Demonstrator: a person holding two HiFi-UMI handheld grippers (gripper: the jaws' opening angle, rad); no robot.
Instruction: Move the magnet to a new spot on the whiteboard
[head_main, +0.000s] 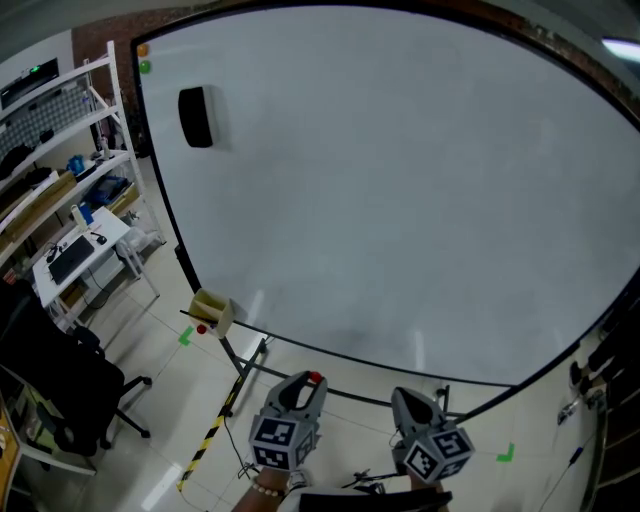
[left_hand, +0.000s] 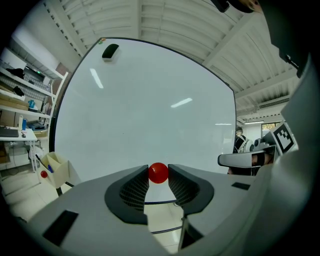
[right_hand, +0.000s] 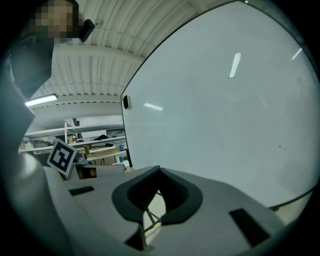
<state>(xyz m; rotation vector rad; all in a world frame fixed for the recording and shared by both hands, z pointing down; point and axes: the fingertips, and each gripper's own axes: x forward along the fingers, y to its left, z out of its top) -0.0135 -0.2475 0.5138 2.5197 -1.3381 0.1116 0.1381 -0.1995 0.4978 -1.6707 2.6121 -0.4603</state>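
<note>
In the head view the left gripper (head_main: 308, 386) sits at the lower middle of the frame, and the right gripper (head_main: 402, 397) is just to its right, both pointing up toward the whiteboard (head_main: 400, 180) that fills most of the picture. The left gripper view shows its 2 jaws clamped on a small red round magnet (left_hand: 158, 173), which sits between the ribbed pads at the very tips, in front of the board's lower edge and apart from its surface. The right gripper view shows its jaws pressed together at the tips with nothing between them, angled toward the board, which takes up the right of that frame.

A black eraser (head_main: 195, 117) sticks to the upper left of the whiteboard. Above it, in the board's top left corner, are 2 small dots, 1 green (head_main: 145, 67) and 1 orange (head_main: 143, 49).

A pale open box (head_main: 212, 308) hangs at the board's lower left corner, with a small red object (head_main: 201, 328) at its side. At the far left of the head view stand white shelves (head_main: 70, 130), a white desk (head_main: 95, 245) with a keyboard (head_main: 68, 258), and a black office chair (head_main: 60, 380) near the lower left corner.
</note>
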